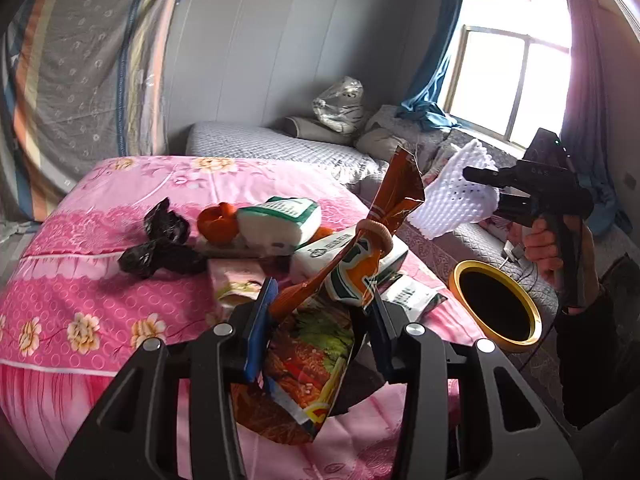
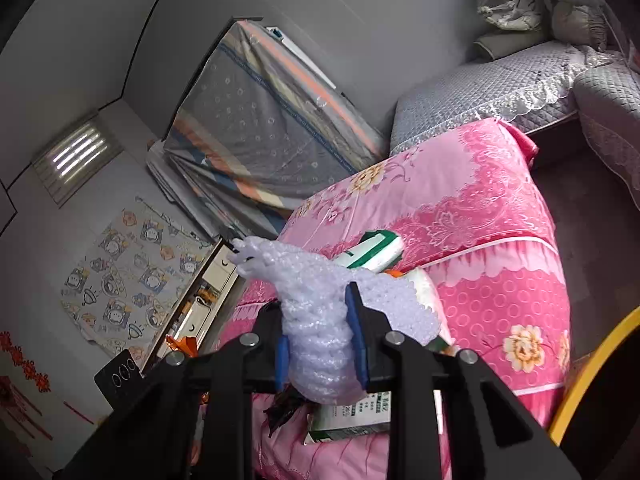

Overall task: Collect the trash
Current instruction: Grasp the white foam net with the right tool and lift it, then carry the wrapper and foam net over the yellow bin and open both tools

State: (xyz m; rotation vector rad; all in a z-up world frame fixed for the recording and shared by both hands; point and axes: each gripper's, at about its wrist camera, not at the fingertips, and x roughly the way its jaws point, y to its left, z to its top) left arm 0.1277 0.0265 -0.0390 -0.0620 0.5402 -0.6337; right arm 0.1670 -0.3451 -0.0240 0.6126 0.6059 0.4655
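Between the blue pads of the left gripper (image 1: pixel 320 304) sits a crumpled orange snack wrapper (image 1: pixel 360 256), clamped at its lower part, its long axis rising up and to the right so that the torn end points toward the window (image 1: pixel 516 76). A printed food packet (image 1: pixel 308 364) hangs below the same jaws, which stand partly closed around the foil. Over in the right wrist view, the right gripper (image 2: pixel 320 332) is clenched tight on a white foam net sleeve (image 2: pixel 316 320), whose length runs up and leftward past the fingertips to a frayed end. Seen from the left, that sleeve hangs above the gap beside the bed's right edge, near a yellow-rimmed bin (image 1: pixel 496 308). Tissue packs (image 1: pixel 280 220), orange peel (image 1: pixel 218 220) and a black bag (image 1: pixel 162 244) lie mid-bed on the pink floral bedspread (image 1: pixel 80 280).
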